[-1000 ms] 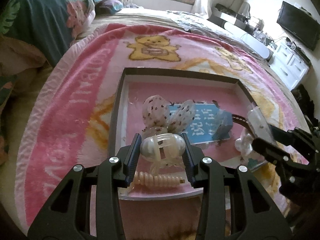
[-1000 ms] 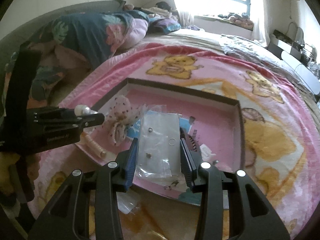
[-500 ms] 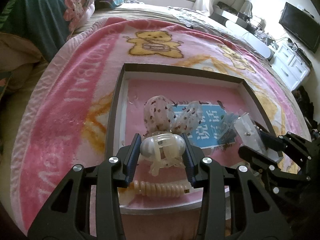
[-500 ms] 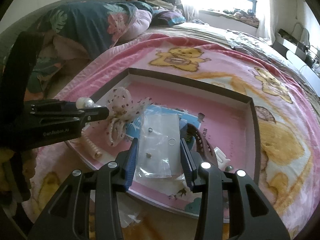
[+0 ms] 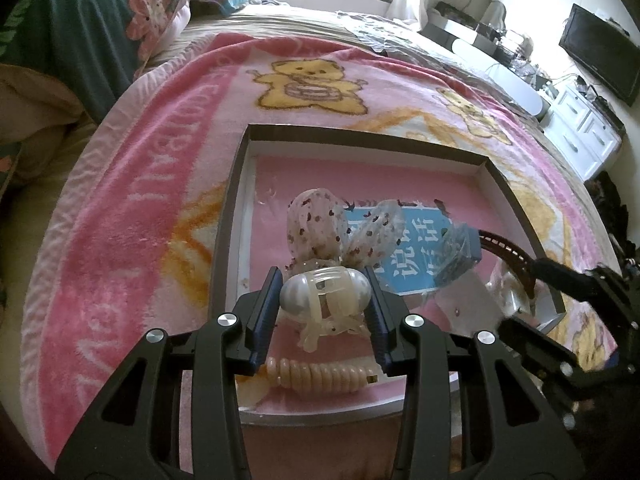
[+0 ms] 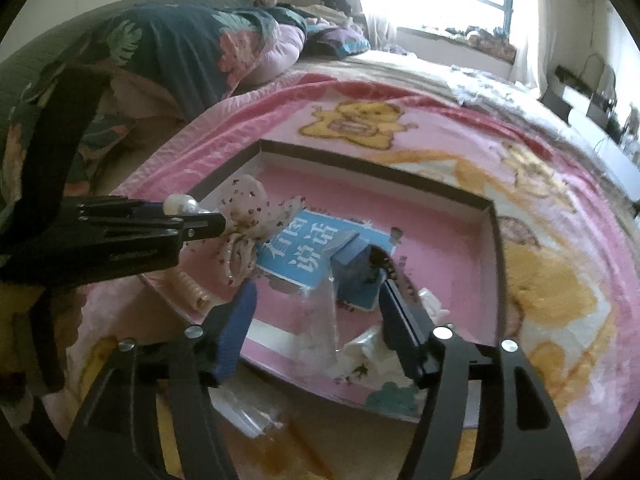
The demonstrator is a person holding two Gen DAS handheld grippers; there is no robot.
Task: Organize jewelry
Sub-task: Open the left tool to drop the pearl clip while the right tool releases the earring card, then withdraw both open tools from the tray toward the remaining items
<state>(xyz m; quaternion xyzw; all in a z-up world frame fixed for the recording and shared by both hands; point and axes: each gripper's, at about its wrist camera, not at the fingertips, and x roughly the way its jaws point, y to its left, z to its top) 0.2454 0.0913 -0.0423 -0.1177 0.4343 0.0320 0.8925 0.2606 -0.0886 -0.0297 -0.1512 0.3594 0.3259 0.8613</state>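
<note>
A shallow dark-rimmed tray [image 5: 360,136] [image 6: 360,160] with a pink floor lies on the blanket. My left gripper [image 5: 325,300] [image 6: 200,224] is shut on a pearly translucent hair clip [image 5: 324,292] [image 6: 180,204] just above the tray's near left part. My right gripper [image 6: 320,312] [image 5: 520,304] is over the tray's near right corner with its jaws opening. A small clear plastic bag [image 6: 320,316] [image 5: 464,296] stands tilted and loose between them, and neither pad touches it. In the tray lie a dotted mesh bow [image 5: 320,228] [image 6: 248,208], a blue card [image 5: 416,252] [image 6: 308,252], a cream spiral hair tie [image 5: 320,376] and a brown comb [image 5: 504,248].
The tray rests on a pink bear-print blanket [image 5: 140,208] covering a bed. A dark floral quilt [image 6: 180,52] is heaped at the back left. White cabinets [image 5: 588,132] and a screen stand to the right. Another clear bag [image 6: 248,412] lies outside the tray's near edge.
The right jaws have spread apart and the clear bag they gripped has slipped free, tilting down into the tray. The left gripper has kept its hold on the hair clip.
</note>
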